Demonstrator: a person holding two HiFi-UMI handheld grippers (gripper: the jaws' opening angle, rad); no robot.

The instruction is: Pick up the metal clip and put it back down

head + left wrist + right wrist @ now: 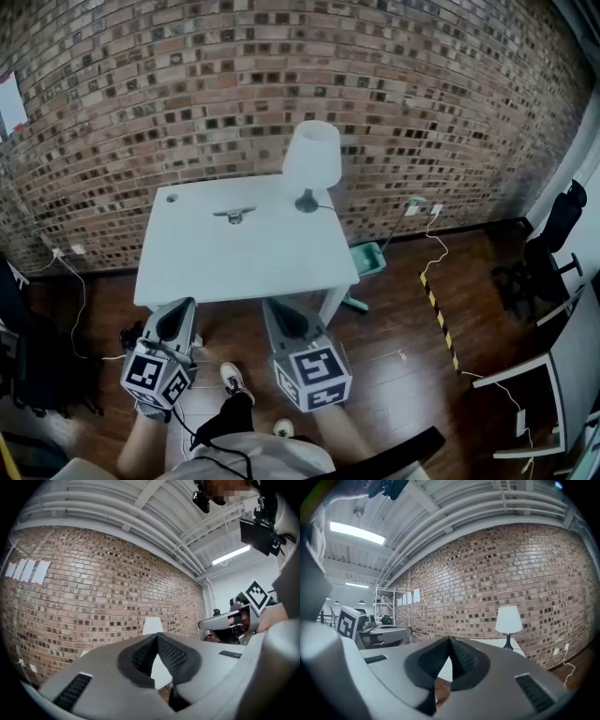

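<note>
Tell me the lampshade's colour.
White; the lampshade shows best in the head view.

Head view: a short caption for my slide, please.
Metal clip on white table near lamp; left gripper and right gripper shut, short of the table.

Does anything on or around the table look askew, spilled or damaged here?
Nothing stands out. The metal clip lies on the white table, apart from the upright lamp at its back right corner. The left gripper and right gripper are shut and empty.

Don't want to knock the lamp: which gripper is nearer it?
Right. The right gripper is nearly in line with the lamp, short of the table; the left gripper is further left.
</note>
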